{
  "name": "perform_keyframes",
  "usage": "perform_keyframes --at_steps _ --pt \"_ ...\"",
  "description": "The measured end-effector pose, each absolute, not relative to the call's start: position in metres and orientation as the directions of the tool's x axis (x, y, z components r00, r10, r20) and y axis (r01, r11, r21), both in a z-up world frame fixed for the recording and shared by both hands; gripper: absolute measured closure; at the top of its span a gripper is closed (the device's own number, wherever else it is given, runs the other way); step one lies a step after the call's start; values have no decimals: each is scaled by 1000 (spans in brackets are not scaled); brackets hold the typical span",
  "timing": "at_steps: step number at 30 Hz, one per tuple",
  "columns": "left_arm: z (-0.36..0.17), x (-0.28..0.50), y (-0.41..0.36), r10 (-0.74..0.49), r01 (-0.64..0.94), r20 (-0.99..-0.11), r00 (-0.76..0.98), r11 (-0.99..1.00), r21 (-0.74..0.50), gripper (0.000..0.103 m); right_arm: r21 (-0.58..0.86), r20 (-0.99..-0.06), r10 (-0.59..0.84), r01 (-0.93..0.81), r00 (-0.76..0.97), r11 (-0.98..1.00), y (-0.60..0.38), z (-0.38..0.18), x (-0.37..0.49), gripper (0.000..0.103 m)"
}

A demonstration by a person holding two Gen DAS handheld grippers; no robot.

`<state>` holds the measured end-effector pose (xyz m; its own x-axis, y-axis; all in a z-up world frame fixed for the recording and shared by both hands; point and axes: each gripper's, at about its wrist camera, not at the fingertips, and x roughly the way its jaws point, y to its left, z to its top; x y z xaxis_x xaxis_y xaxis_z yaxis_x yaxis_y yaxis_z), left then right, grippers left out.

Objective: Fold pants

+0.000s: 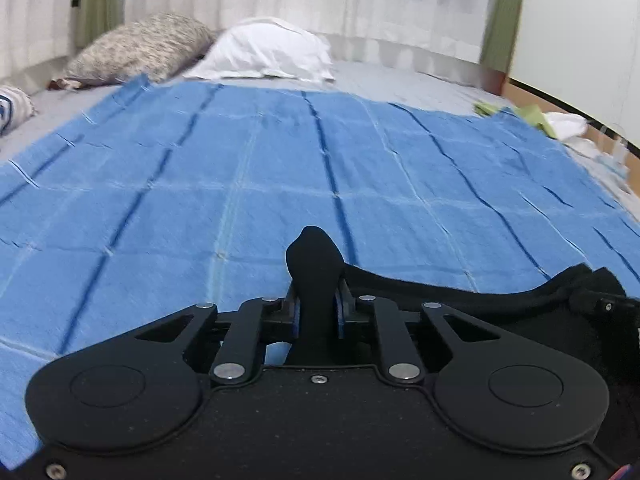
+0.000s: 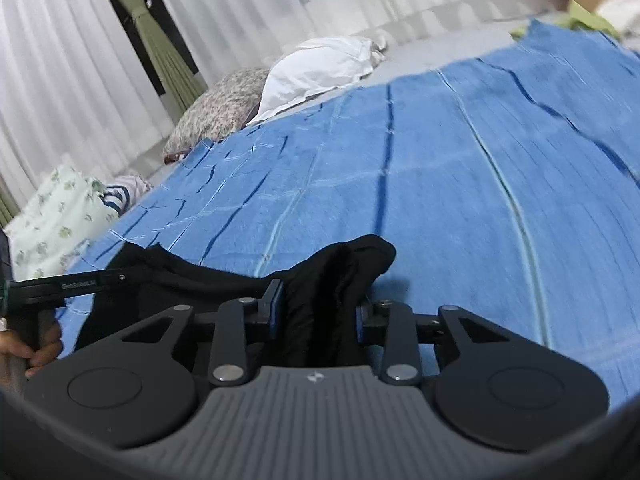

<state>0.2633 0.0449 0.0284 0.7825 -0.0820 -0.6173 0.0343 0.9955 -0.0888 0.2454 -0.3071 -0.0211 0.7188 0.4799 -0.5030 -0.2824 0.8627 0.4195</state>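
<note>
Black pants (image 1: 316, 268) are bunching matte and wrinkled over the blue quilted blanket (image 1: 200, 184). My left gripper (image 1: 318, 312) is pinching one fold; my right gripper (image 2: 318, 316) is clamping a thicker wad. Only the right view is showing my hand (image 2: 38, 346), faint unreadable lettering beside it.

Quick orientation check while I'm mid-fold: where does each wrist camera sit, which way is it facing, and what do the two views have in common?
Left wrist view: sits on the left gripper, looking along its fingers across the blue blanket toward the pillows and curtains; its jaws pinch a bunch of black pants.
Right wrist view: sits on the right gripper, tilted, facing the same way; black pants fabric lies between its pads; a hand holding the left gripper shows at lower left.
Shared: the pants, blanket, white pillow and patterned pillow.
</note>
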Motion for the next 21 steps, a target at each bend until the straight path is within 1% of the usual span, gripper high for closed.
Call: perform_keyframes --at_steps 2,5,7,8,9,11,12,13,14,16,18,19,21 --pt "31 276 53 -50 -13 -619 784 995 -97 88 402 -501 475 -292 723 868 -296 -14 261 67" --pt "24 294 55 10 -49 -630 776 998 -44 86 369 -517 464 -302 720 879 -281 -11 282 67" --pt "14 302 54 40 -68 -650 759 998 -18 83 326 -552 436 -297 711 897 -271 -18 291 65" --pt "8 303 53 49 -67 -645 763 998 -3 79 299 -566 418 -295 711 907 -268 -24 293 64" --pt "4 302 52 56 -62 -633 772 998 12 78 293 -565 414 -295 714 909 -268 -30 292 61" --pt "2 302 50 57 -59 -627 777 998 17 77 361 -539 445 -281 715 889 -278 -36 291 60" --pt "2 303 50 57 -57 -628 776 998 20 76 408 -529 459 -261 713 875 -285 -38 292 58" --pt "3 303 49 60 -55 -629 775 998 27 75 426 -527 462 -248 713 870 -288 -38 291 54" --pt "4 303 46 74 -56 -631 772 997 48 71 424 -528 453 -239 718 874 -289 -36 288 53" --pt "8 300 40 102 -58 -634 766 994 90 65 363 -539 400 -223 741 904 -283 -27 278 42" --pt "12 294 36 113 -60 -641 759 993 105 56 322 -535 370 -221 760 921 -282 -19 266 38" --pt "15 290 35 110 -59 -643 758 993 100 54 311 -528 357 -216 770 926 -282 -13 258 31" --pt "22 280 34 107 -65 -645 757 994 88 49 277 -520 308 -183 797 943 -284 -1 243 30"
